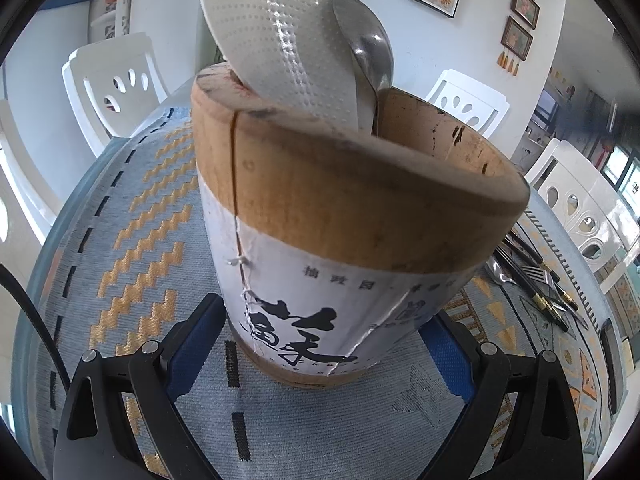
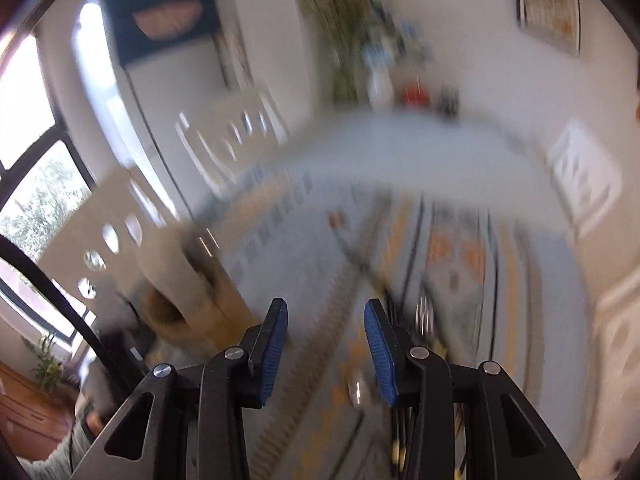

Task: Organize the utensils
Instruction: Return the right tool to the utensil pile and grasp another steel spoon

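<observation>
The left gripper [image 1: 326, 344] clamps the bamboo utensil holder [image 1: 352, 216] steady on the table, paddle [image 1: 280, 36] and spoon [image 1: 366, 44] inside, while the empty, parted right gripper [image 2: 326, 344] hangs above loose utensils [image 1: 536, 280].

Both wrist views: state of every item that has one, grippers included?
wooden utensil holder: upright on the table mat, cracked down its side, label torn.
white rice paddle: standing in the holder, head up.
metal spoon: in the holder, bowl up, beside the paddle.
loose utensils: lying on the mat, right of the holder.
left gripper: clamped on the holder's base.
right gripper: open, empty; view blurred.
</observation>
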Motion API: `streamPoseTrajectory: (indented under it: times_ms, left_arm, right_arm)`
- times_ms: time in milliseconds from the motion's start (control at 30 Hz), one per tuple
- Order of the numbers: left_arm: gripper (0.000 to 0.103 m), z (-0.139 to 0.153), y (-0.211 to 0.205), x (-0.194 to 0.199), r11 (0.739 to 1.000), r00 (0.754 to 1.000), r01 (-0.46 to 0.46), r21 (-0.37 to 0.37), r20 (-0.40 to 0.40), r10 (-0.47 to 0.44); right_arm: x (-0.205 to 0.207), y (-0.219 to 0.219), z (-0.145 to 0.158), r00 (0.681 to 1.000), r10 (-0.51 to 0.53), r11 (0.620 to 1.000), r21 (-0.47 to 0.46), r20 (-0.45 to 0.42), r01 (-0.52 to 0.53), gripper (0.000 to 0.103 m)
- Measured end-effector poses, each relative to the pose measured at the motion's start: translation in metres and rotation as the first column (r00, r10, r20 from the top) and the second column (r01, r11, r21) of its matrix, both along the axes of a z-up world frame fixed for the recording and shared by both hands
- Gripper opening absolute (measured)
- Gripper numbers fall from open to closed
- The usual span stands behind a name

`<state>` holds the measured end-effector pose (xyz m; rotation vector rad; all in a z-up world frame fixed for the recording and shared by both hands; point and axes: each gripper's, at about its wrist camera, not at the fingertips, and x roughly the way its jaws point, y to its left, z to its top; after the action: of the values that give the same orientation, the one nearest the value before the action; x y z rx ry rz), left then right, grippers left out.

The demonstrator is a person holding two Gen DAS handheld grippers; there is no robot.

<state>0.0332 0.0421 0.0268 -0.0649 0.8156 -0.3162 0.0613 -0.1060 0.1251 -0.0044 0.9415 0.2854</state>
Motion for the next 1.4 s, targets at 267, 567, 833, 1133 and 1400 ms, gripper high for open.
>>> streamPoseTrajectory:
  times_ms: [267,567,833,1133,1400]
  left_arm:
    - [0.096,0.000,0.001,0.001,1.000,1.000,0.001,-0.004,-0.002,-0.001]
    - [0.096,-0.001,0.005,0.003,1.000,1.000,0.002,-0.007,-0.003,-0.002]
    - [0.096,-0.001,0.005,0.003,1.000,1.000,0.002,-0.008,-0.004,-0.002]
    - [0.096,0.000,0.005,0.002,1.000,1.000,0.002,-0.010,-0.006,-0.002]
    - [0.096,0.000,0.004,0.001,1.000,1.000,0.002,-0.009,-0.006,-0.002]
  right_arm:
    - [-0.004,-0.006,-0.089,0.983,-0.035,0.994,-0.110,-0.180,0.015,0.038]
    - [0.002,0.002,-0.119,0.981,-0.046,0.980,-0.201,-0.187,0.008,0.038]
    - [0.005,0.005,-0.124,0.986,-0.044,0.971,-0.238,-0.158,0.005,0.038]
    - [0.010,0.004,-0.125,0.984,-0.028,0.974,-0.226,-0.173,-0.012,0.036]
    - [0.024,-0.008,-0.120,0.975,-0.028,0.982,-0.190,-0.219,-0.015,0.022]
